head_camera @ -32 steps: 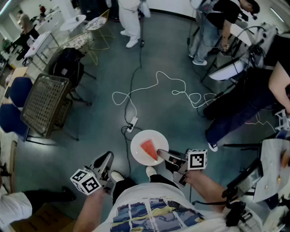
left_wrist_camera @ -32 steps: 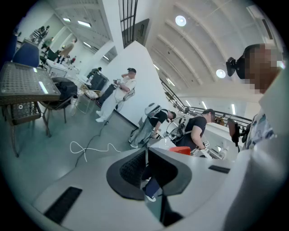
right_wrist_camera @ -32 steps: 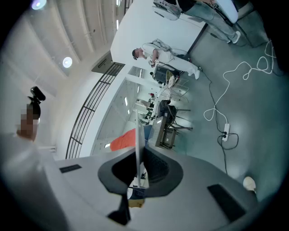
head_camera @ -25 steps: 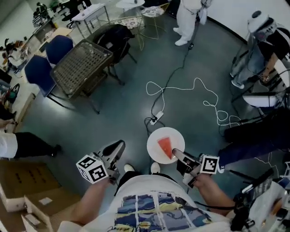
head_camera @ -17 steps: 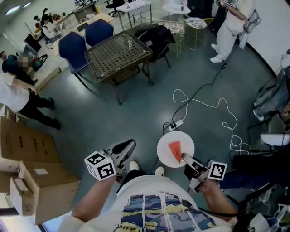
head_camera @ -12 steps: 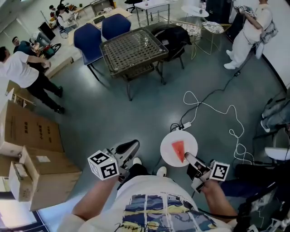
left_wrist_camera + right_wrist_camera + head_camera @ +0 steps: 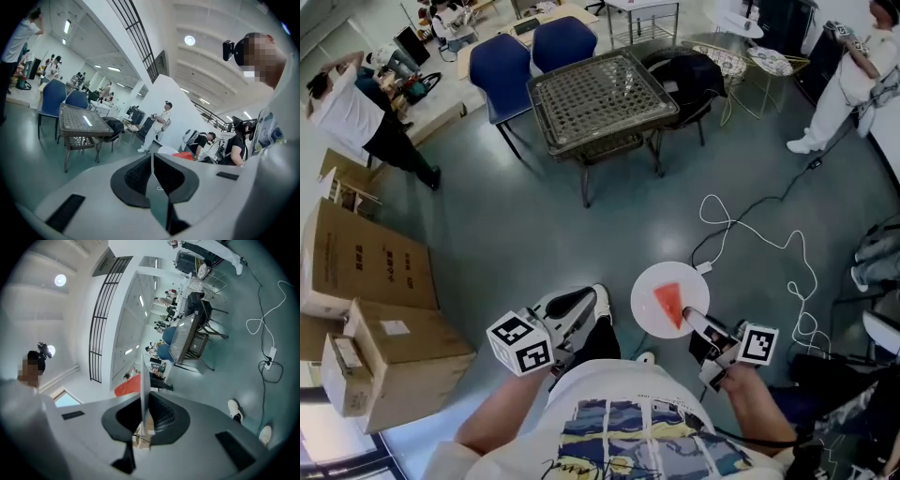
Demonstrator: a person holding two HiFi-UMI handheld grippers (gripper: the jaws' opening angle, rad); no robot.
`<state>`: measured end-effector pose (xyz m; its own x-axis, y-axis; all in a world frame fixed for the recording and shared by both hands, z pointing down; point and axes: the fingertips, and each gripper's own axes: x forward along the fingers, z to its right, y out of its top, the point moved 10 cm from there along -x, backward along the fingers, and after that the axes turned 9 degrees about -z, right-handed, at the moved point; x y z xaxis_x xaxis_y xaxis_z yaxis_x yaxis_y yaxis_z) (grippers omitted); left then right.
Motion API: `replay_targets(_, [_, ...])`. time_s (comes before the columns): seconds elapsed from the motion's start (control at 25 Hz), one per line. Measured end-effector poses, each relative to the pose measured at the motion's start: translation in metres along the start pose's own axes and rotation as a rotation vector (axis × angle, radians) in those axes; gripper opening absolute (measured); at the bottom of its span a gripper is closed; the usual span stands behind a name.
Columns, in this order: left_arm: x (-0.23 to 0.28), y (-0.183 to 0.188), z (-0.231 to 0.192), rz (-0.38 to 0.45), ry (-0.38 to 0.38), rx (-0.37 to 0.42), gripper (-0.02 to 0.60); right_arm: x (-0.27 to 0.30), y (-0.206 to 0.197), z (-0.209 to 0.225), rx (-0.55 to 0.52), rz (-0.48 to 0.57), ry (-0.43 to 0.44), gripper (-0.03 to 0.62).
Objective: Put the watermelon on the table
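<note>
**A:** Step in hand?

**B:** The carry. The watermelon slice [image 7: 668,302] lies on a white plate [image 7: 648,285] held out over the floor. The mesh-topped worktop [image 7: 600,89] is ahead, well apart.

**A:** Grip on the plate?

**B:** The right gripper [image 7: 690,319] is clenched on the near rim. In the right gripper view the plate runs edge-on between the fingers [image 7: 164,418], pinched tight, with the slice showing red beyond. Nothing else is in them.

**A:** And the left?

**B:** The left gripper [image 7: 584,302] has its fingers pressed together with nothing between them. It hangs beside the plate, apart from it, touching nothing.

**A:** How to do this well?

**B:** My judgement only. It's a one-rim pinch and the slice sits loose, so any tilt could slide it off. Keep the plate level and the walk even. Watch the white cable [image 7: 750,234] looping on the floor to the right. Come in at the worktop's near side, away from the blue chairs [image 7: 502,66]. Set the plate down flat on the mesh before easing the fingers. The free left could steady the far rim if the plate sags.
</note>
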<state>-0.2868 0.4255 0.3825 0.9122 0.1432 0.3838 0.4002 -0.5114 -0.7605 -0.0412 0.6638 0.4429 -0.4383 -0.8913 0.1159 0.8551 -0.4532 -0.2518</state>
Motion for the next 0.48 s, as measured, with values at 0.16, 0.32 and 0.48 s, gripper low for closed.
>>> replay_targets(0.16, [0.026,0.044,-0.059,0.010,-0.046,-0.023,0.025,0.045,0.050,0.008,0.022,0.030,-0.017,0.023])
replay_targets(0.32, [0.031,0.101,-0.116,0.032,-0.056,0.002,0.025,0.104,0.106,0.010,0.006,0.020,-0.041,0.023])
replay_targets(0.48, [0.014,0.136,-0.175,0.022,-0.015,0.023,0.025,0.176,0.152,0.009,-0.015,0.002,-0.030,0.023])
